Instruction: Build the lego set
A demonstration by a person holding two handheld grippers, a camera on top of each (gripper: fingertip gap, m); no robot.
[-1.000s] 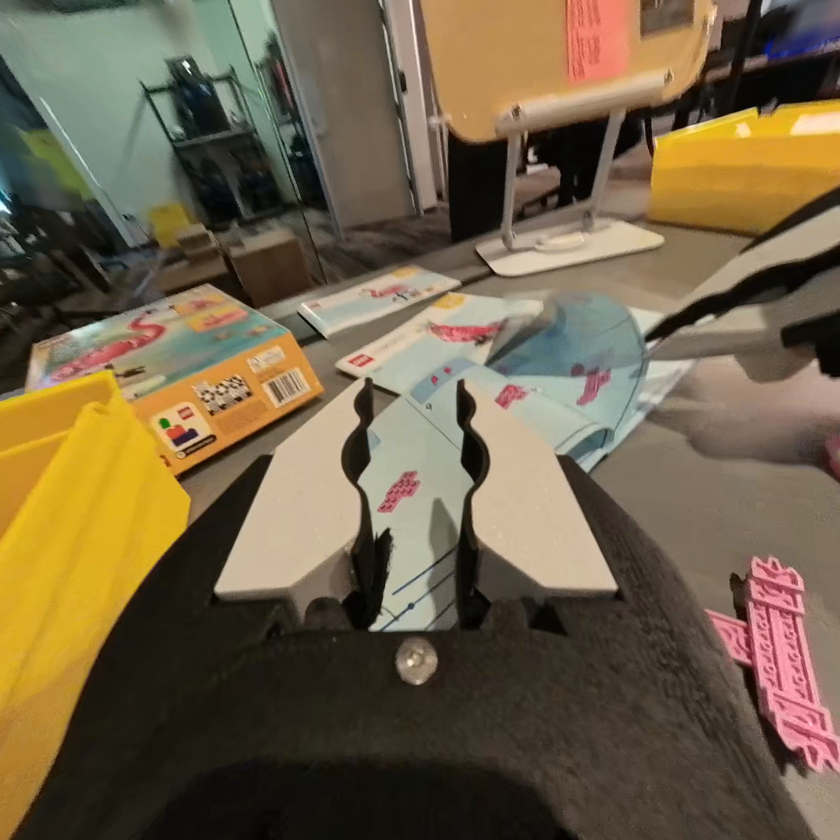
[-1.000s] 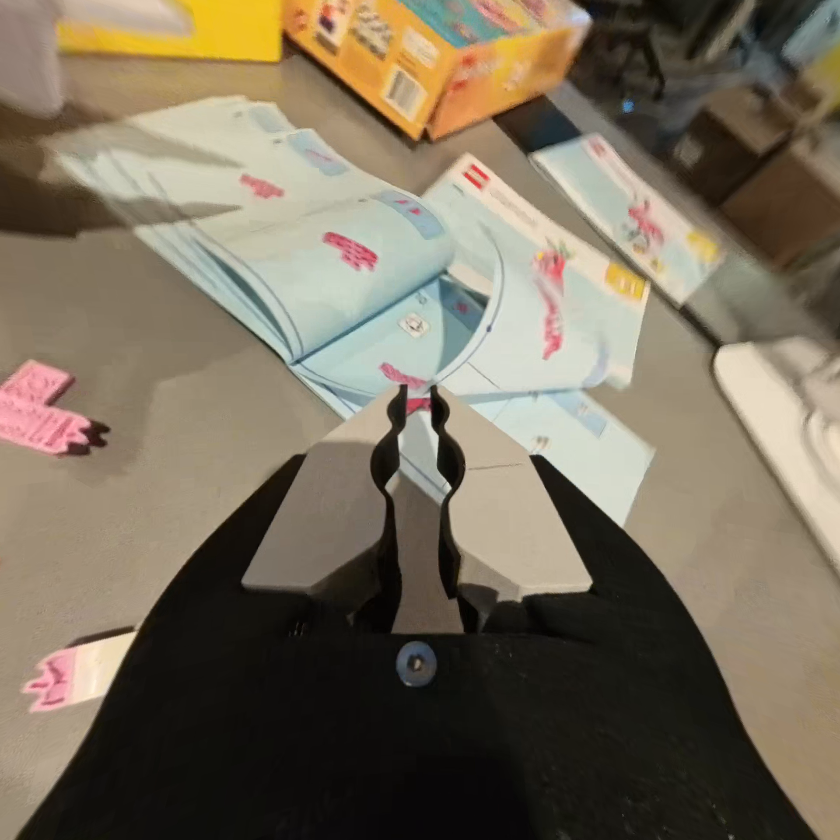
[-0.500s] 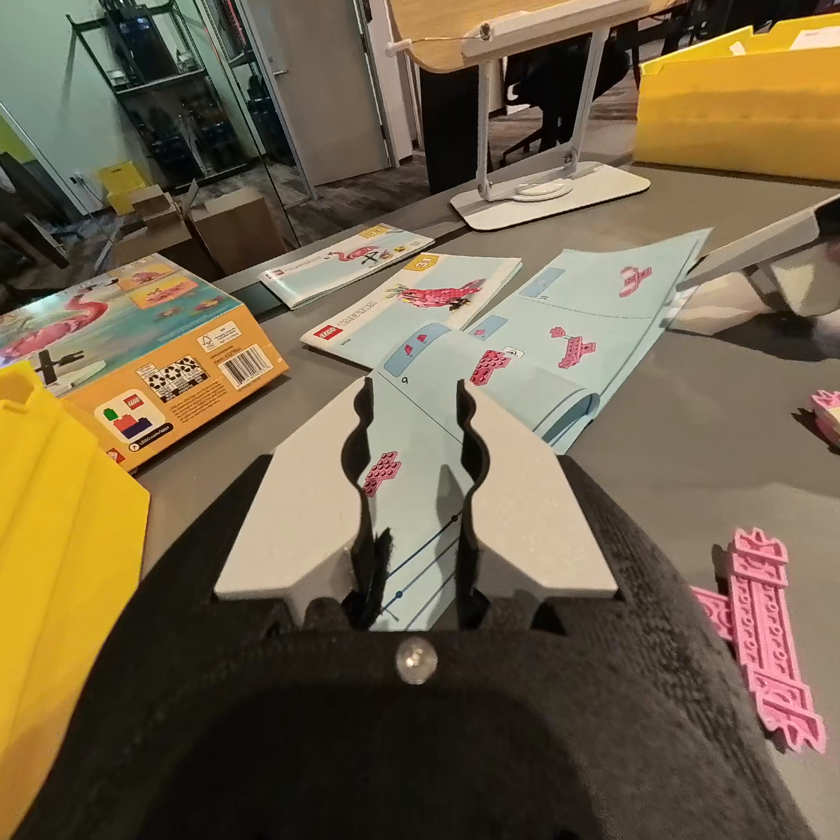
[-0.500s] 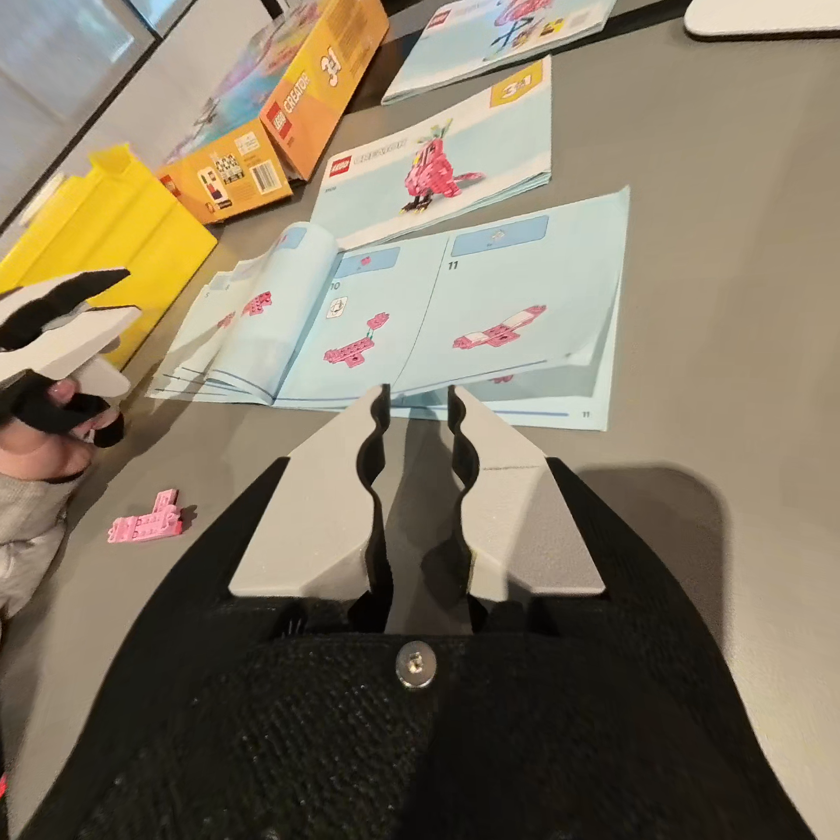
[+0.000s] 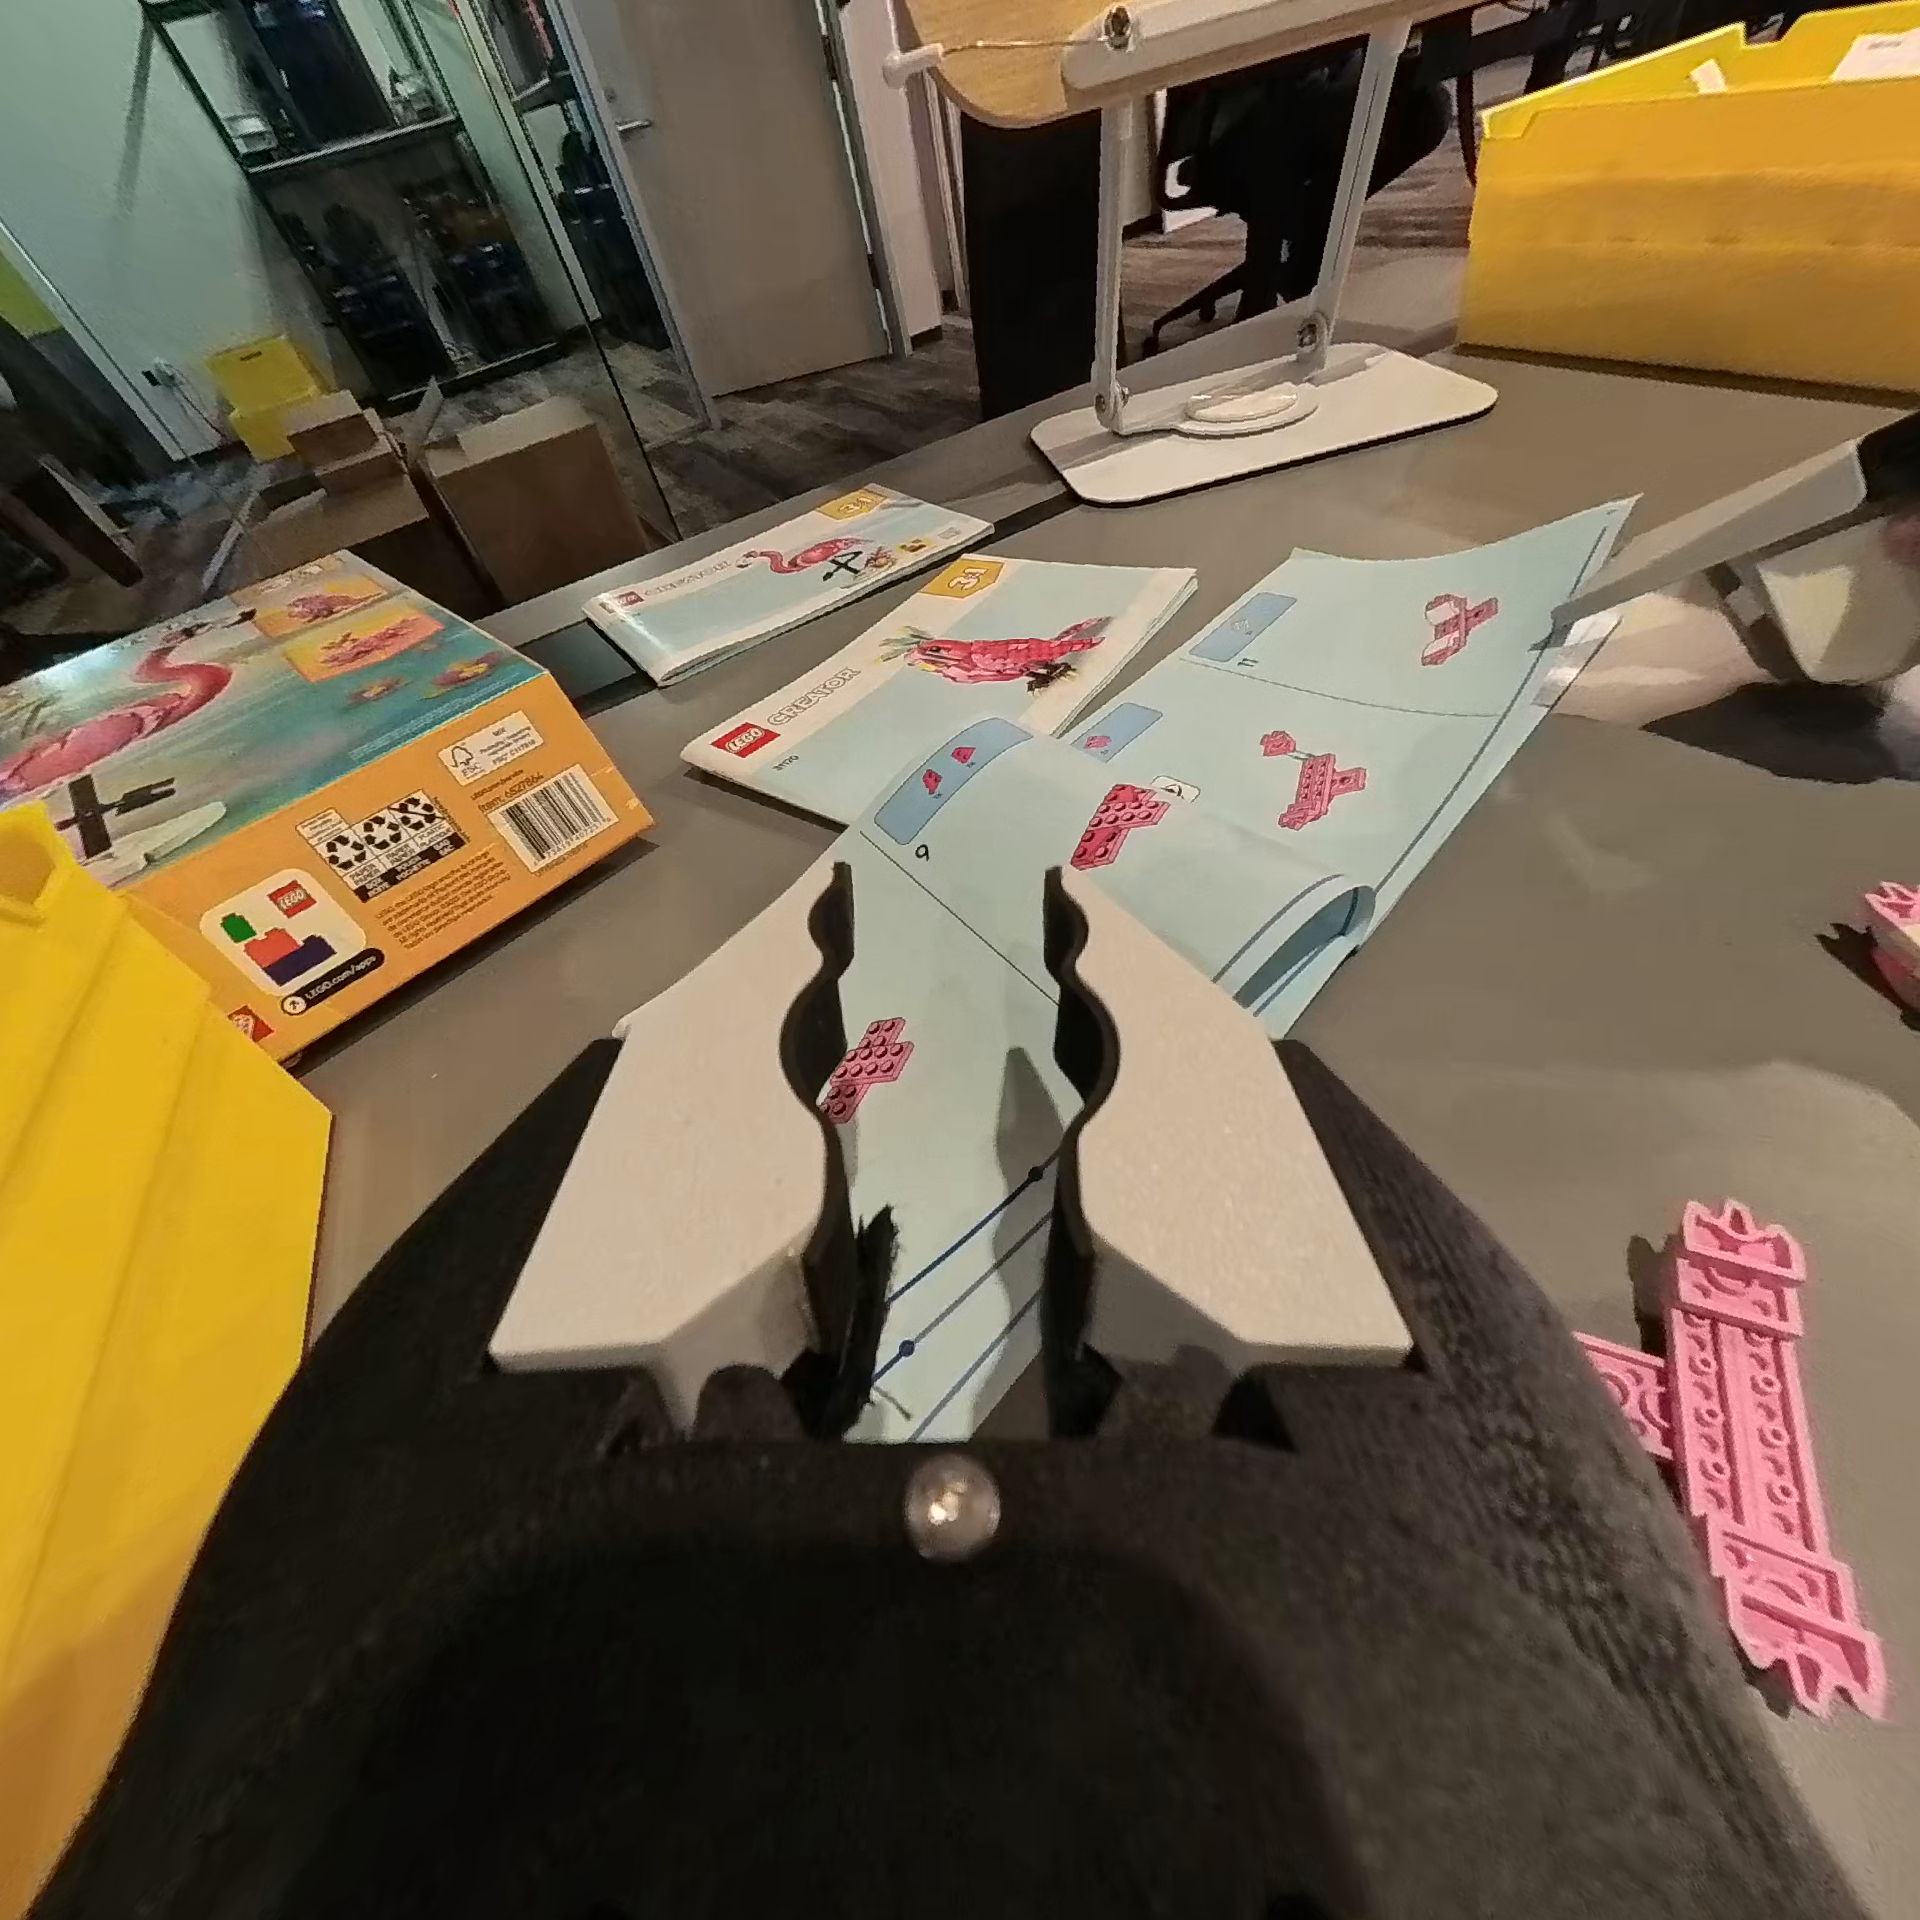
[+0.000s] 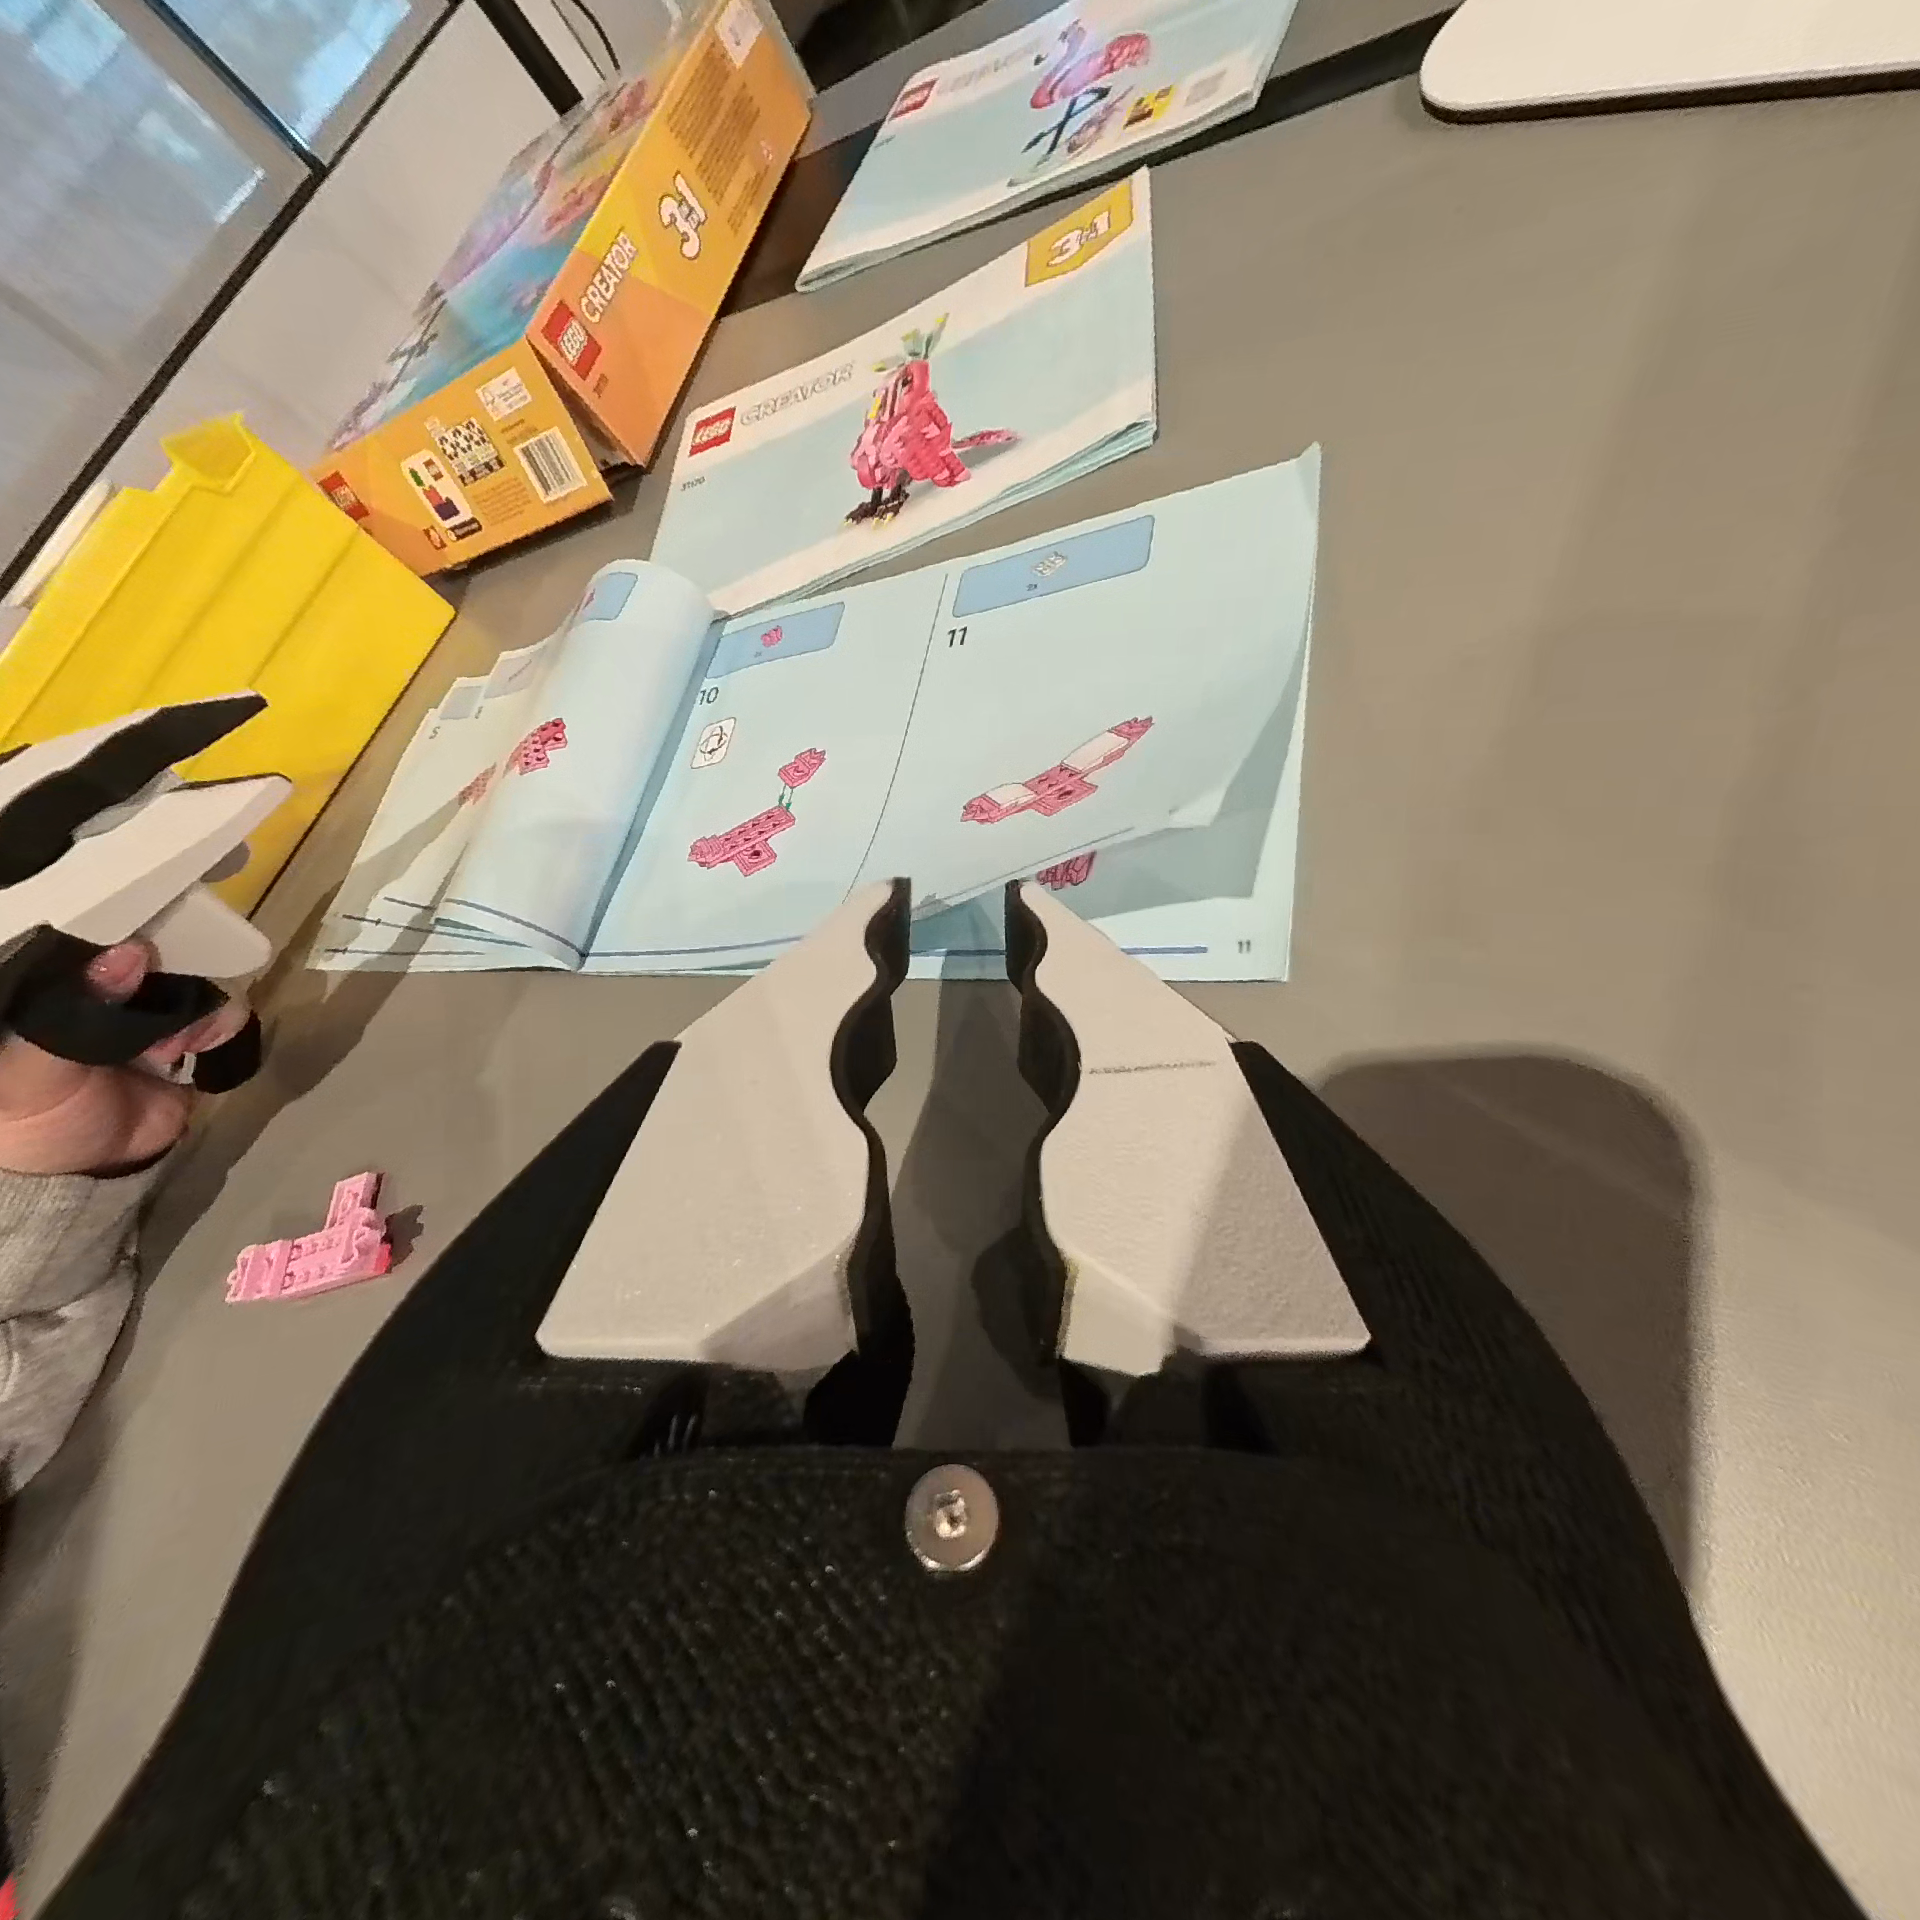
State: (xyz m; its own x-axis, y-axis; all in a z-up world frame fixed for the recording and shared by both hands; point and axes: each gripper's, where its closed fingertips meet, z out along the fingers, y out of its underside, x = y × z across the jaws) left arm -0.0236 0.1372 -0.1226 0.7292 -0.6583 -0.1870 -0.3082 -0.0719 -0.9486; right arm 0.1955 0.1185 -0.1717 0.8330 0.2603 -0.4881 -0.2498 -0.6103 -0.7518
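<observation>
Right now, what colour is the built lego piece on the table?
Pink; the right wrist view shows it best.

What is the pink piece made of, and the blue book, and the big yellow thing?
The pink piece looks like hard moulded plastic: crisp edges and little raised patterns. The open blue booklet looks like thin, smooth paper, since its pages curl and bend. The yellow bin seems to be plastic too, with a flat, even colour, though stiff coated card can't be ruled out.

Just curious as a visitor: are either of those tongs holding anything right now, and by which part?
Nothing is held. The left tongs and the right tongs are both open and empty above the open instruction booklet.
</observation>
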